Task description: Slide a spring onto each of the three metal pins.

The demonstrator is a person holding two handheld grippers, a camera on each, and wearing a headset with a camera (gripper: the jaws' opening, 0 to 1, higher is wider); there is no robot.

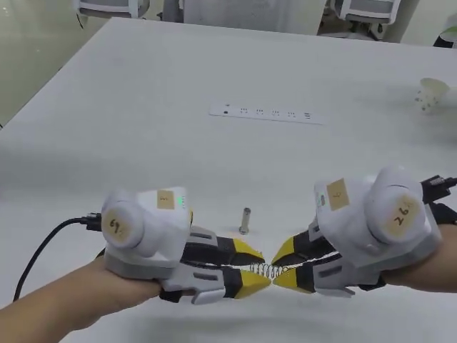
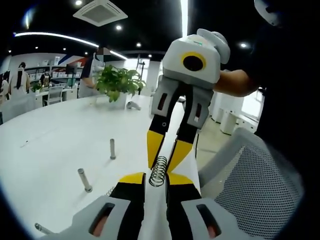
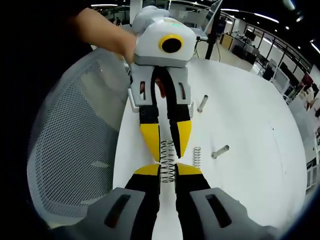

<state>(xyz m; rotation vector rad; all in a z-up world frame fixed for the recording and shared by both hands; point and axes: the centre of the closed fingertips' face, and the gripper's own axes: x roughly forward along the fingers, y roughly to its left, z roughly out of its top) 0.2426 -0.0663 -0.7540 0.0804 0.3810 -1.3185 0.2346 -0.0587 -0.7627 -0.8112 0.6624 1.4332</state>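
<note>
An open-plan office with ceiling lights surrounds a broad white table (image 1: 143,107), bare across most of its matte top. Grey mesh chairs (image 1: 368,8) stand at its far edge.

At the near edge the left gripper (image 1: 257,269) and the right gripper (image 1: 283,269) meet nose to nose. Each has its yellow-tipped jaws narrowed to about the width of one spring (image 1: 269,270), which bridges the small gap between them. The left gripper pinches one end and the right gripper the other. Both gripper views show the coil running straight from one pair of tips into the opposite pair. Held this way, the spring looks to be mid-handover, or being squared up so its open end can be aimed at a pin. Which of the two cannot be told.

A white power strip (image 1: 265,113) lies flat at the far middle, and a paper cup (image 1: 433,93) sits far right.

An upright metal pin (image 1: 245,220) stands just beyond the gripper tips and looks bare, so no spring appears fitted yet. In the right gripper view a second spring (image 3: 197,156) lies loose on the table just beside another pin (image 3: 220,151). Whether that pin stands or lies is unclear.
</note>
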